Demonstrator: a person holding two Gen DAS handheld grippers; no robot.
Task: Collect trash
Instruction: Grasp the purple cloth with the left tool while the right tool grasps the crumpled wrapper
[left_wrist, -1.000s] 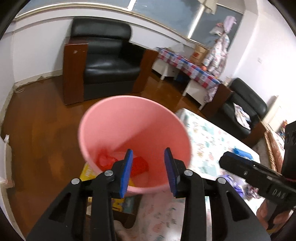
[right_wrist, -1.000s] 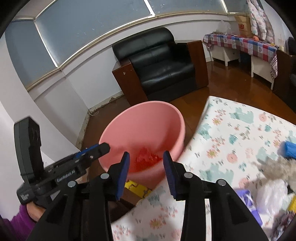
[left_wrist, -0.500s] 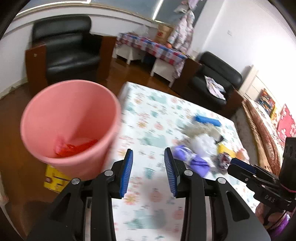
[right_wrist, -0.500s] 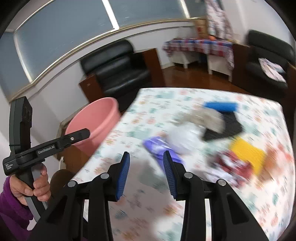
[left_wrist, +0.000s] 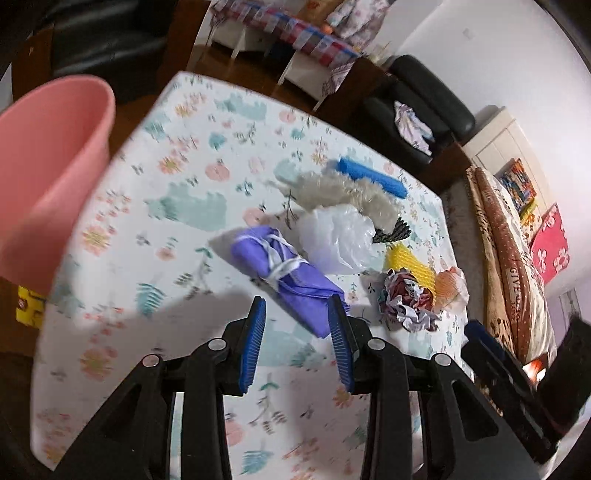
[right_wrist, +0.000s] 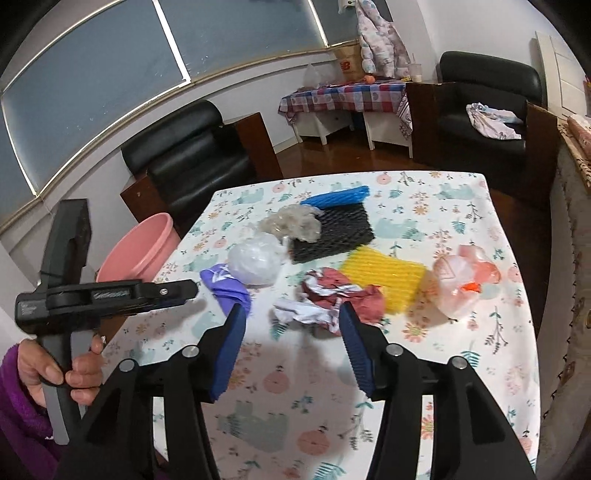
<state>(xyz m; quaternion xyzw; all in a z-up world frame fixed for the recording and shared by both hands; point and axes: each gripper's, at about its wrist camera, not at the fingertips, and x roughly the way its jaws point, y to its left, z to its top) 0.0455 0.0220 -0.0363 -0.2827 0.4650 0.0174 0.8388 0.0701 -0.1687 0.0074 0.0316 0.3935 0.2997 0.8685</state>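
1. Left gripper: jaws apart, empty, just short of the purple bag.
2. Bag's long axis runs from the gripper toward the table's bin-side edge.
3. Right gripper: jaws wide, empty, faces crumpled paper.
4. Pink bin off the far-left table corner.

Near half of the surface is bare, you can pass there | far half crowded: purple bag, white bag, crumpled paper, yellow mesh | pink bin stands off the left edge
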